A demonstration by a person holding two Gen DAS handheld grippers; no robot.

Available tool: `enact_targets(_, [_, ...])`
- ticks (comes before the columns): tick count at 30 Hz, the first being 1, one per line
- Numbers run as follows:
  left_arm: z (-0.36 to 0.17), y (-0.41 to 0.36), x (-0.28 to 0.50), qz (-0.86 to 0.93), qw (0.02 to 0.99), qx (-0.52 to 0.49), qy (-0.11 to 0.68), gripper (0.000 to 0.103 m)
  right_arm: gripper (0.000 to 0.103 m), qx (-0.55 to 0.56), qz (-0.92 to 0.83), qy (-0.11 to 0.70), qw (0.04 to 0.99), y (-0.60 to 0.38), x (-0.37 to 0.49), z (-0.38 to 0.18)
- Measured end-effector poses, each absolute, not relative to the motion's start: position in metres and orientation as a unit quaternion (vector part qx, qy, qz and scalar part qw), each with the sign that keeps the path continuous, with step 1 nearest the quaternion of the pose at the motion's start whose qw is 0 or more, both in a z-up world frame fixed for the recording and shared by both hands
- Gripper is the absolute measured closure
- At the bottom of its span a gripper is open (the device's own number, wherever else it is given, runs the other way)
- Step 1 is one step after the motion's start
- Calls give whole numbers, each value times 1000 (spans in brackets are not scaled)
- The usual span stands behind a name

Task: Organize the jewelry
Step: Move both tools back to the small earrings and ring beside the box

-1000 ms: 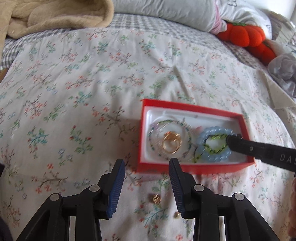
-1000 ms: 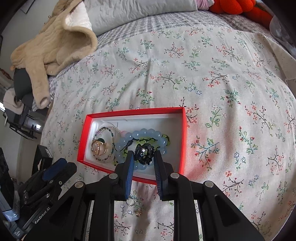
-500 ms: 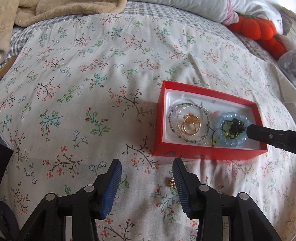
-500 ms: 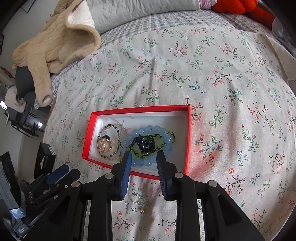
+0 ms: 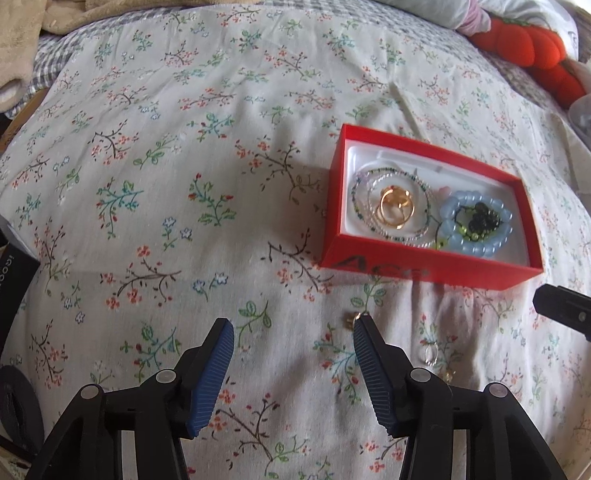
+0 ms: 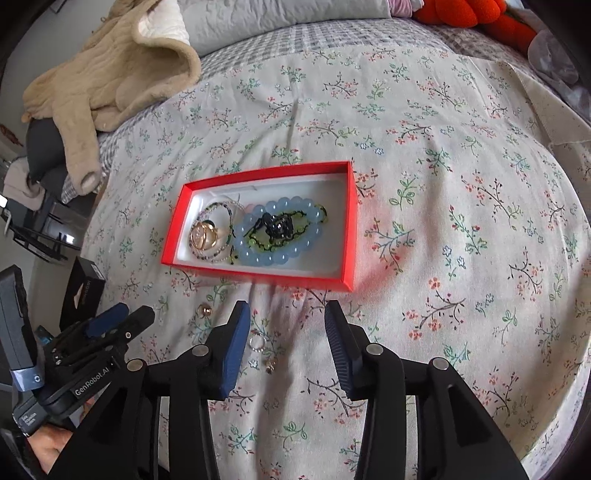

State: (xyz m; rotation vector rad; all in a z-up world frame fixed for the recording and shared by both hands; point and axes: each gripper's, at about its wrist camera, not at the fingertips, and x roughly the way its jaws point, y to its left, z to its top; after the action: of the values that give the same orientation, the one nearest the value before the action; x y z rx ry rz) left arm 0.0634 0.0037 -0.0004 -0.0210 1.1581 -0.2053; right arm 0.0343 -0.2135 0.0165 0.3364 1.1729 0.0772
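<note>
Over the near part of the floral bedspread (image 6: 461, 155), the right gripper (image 6: 288, 314) hangs with its blue-padded jaws spread wide and nothing between them. The left gripper (image 5: 291, 332) is likewise wide open and empty, above bare cloth; in the right wrist view it sits at 8 o'clock of the right gripper.

Loose items, right wrist view: a small silver ring (image 6: 257, 343) lies on the cloth just beside the left finger's inner edge, at about 7 o'clock from the jaw gap. A tiny gold piece (image 6: 270, 364) lies just below it; its type cannot be told. A gold ring (image 6: 204, 310) lies at 9 o'clock, between the two grippers. In the left wrist view this gold ring is partly hidden behind the right fingertip (image 5: 360, 321).

At 12 o'clock from the right gripper, close beyond its fingertips, the red box (image 6: 347, 221) stands open on the bedspread, white inside. Contents: a pale blue bead bracelet (image 6: 277, 254) at centre, a green beaded cord (image 6: 258, 242) and a black bead cluster (image 6: 279, 225) lying within its loop. At 9 o'clock of these, thin beaded strands (image 6: 225, 206) coil around gold rings (image 6: 202, 235).

Further out: a beige garment (image 6: 110, 74) at 10 o'clock, a grey pillow (image 6: 277, 18) at 12 o'clock, a red plush item (image 6: 472, 11) at 1 o'clock, and a black box (image 6: 83, 291) at 9 o'clock by the bed edge.
</note>
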Motion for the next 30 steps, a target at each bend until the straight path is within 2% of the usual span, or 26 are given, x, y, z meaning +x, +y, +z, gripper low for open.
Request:
enact_targets(3, [-4,4,58,-90,829,-1,551,44,55,154,29,563,811,-213,26,10])
enact_targets(7, [-11,2,51,-91,824,5,559,37,47,151,23,568,809,-210,17,5])
enact_targets(15, [-32,-4,29,-113,823,32,556,26,47,76,26,560,825,-191,-5,-8])
enact_targets(22, [-57,2,14,-130,837,44,529,24,47,26,37,535,844,-189,-27,-37])
enact_targets(25, [-62,4,8,-144,858,57,490,19,47,12,60,519,853,-186,-31,-43])
enact_targets(30, [-66,0,6,-154,874,81,454,18,47,-28,92,476,874,-170,-37,-43])
